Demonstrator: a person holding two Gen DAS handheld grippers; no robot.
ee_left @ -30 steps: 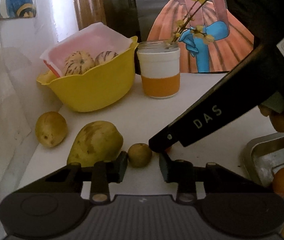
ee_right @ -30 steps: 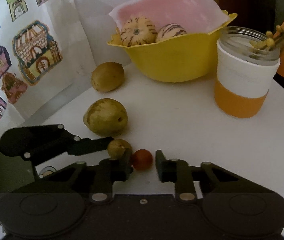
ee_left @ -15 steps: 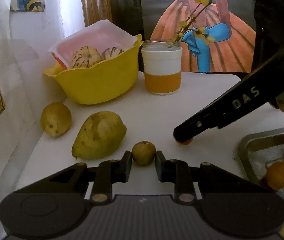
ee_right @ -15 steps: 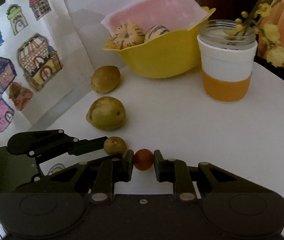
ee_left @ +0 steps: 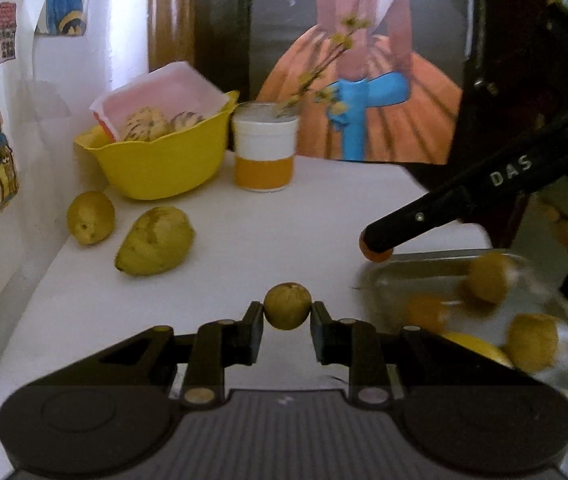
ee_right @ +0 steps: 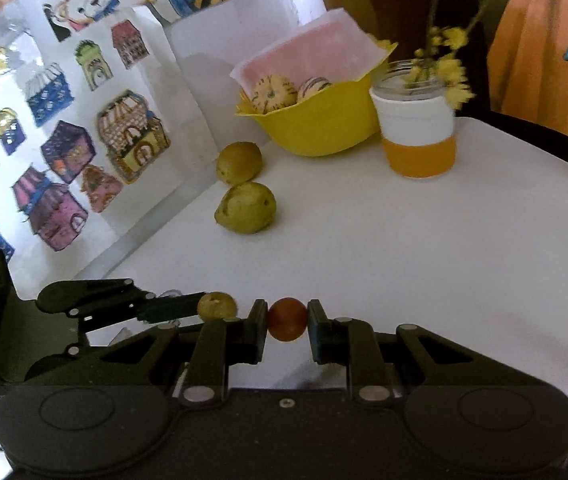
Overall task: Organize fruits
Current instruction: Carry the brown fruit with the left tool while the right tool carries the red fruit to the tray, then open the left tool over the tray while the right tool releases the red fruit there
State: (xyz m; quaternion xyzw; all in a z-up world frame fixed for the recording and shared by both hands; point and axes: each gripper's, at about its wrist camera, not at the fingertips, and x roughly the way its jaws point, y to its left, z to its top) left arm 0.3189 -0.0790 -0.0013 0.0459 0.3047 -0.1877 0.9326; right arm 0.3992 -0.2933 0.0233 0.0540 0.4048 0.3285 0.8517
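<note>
Olive-brown, the small round fruit [ee_left: 287, 306] sits pinched in the left gripper [ee_left: 287, 320], beside the metal tray [ee_left: 395, 276]; the right gripper [ee_right: 287, 326] clamps a red-orange fruit [ee_right: 287, 319] near that tray's far corner.

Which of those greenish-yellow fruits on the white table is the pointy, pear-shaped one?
The larger fruit lying nearer the grippers; it tapers to a point. The rounder one sits behind it, by the yellow bowl.
</note>
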